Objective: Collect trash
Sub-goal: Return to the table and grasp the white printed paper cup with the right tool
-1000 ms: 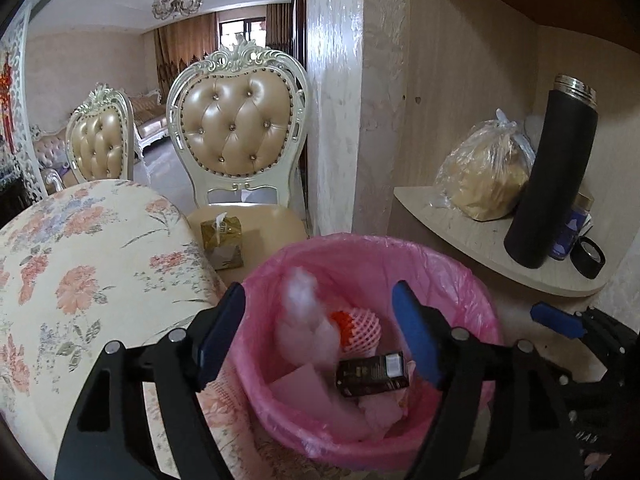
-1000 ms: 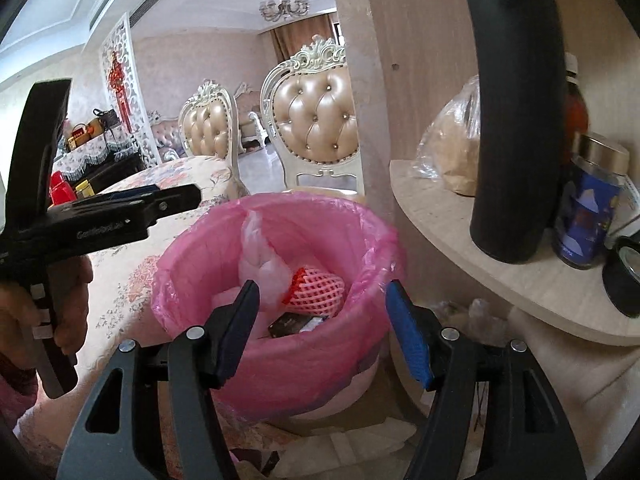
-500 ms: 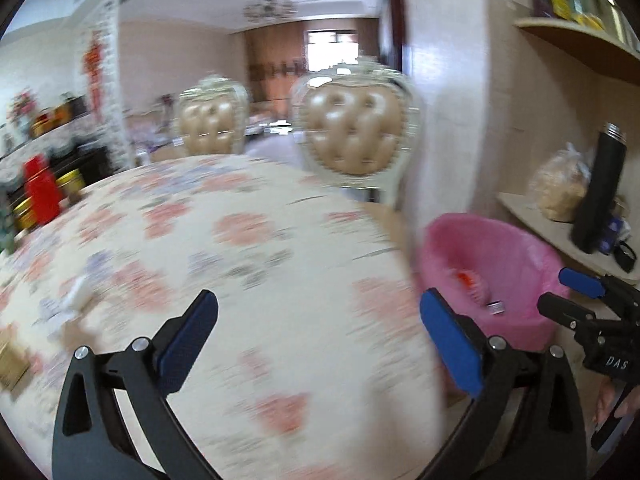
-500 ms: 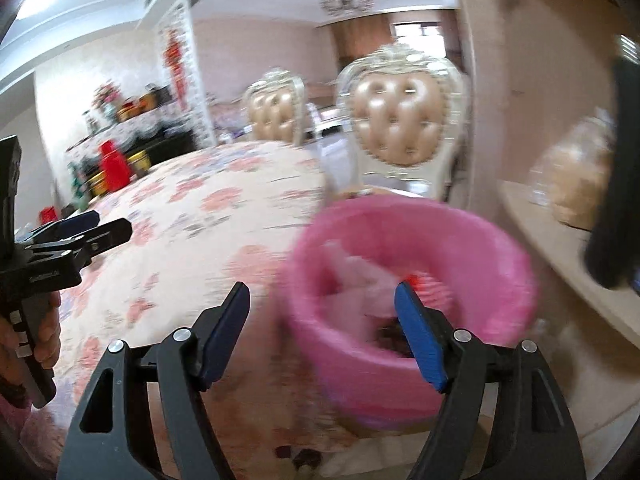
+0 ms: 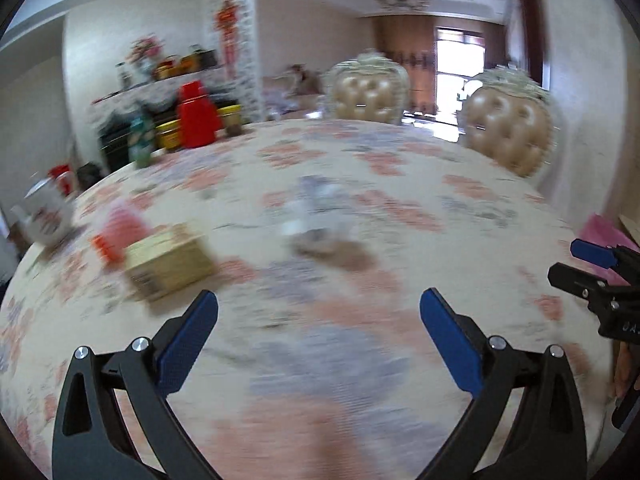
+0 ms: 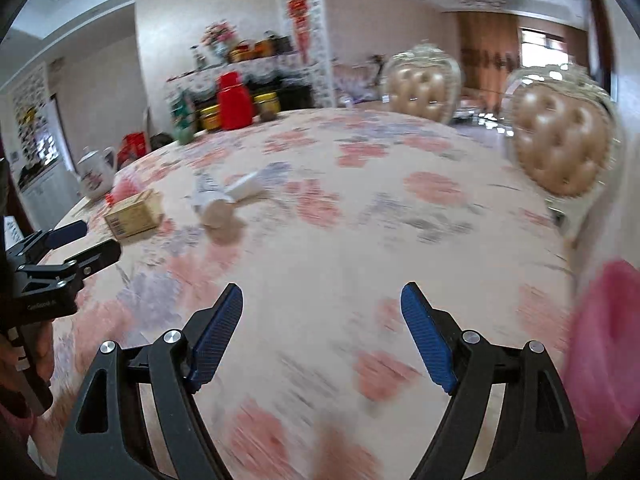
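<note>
Pink-lined trash bin (image 6: pixel 604 364) blurred beside floral table (image 6: pixel 320 240).

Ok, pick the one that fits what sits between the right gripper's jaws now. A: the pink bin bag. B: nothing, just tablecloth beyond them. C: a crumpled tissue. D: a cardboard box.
B: the right gripper has its jaws wide apart with only the flowered tablecloth showing between them; the small box lies far off to the left on the table.

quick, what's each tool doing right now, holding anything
Left tool: open, holding nothing.
Right tool: open, holding nothing; its jaws have just been opening.
</note>
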Demonstrator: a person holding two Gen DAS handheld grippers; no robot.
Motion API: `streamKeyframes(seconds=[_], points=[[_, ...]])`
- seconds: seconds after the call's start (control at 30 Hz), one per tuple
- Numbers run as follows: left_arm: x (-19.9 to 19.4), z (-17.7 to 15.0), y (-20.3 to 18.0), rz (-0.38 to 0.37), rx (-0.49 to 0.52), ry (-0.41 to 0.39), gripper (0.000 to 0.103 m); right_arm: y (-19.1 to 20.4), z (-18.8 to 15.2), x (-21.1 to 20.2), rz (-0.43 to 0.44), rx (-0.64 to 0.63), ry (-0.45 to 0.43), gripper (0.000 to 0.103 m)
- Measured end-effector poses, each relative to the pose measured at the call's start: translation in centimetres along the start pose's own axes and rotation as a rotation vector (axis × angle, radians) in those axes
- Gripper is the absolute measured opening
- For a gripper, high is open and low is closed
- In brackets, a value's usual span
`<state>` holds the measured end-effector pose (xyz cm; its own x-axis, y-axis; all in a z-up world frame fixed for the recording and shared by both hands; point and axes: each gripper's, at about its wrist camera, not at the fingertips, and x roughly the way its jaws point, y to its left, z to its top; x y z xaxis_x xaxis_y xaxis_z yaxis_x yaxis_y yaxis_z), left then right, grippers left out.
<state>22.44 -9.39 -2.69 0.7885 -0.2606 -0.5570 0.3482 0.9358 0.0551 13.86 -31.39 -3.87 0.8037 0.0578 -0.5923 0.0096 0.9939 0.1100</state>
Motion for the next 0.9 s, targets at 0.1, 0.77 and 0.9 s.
streamKeyframes(seconds=[0.1, 0.77, 0.9], points=[[-0.3, -0.5, 3.7, 0.069, -0.039, -0.004, 0.098, 2.7, 1.7, 3.0, 0.03, -0.04, 0.024, 0.077], [2.6, -2.2, 10.4, 0.126, -0.214, 0.071, 0.098, 12.2, 9.1, 19.9, 0.137, -0.213, 0.198, 0.085], [3.1, -2.3, 10.8, 0.126, -0.238, 0.098, 0.098, 12.9, 9.4, 21.5, 0.162, -0.238, 0.248, 0.068]])
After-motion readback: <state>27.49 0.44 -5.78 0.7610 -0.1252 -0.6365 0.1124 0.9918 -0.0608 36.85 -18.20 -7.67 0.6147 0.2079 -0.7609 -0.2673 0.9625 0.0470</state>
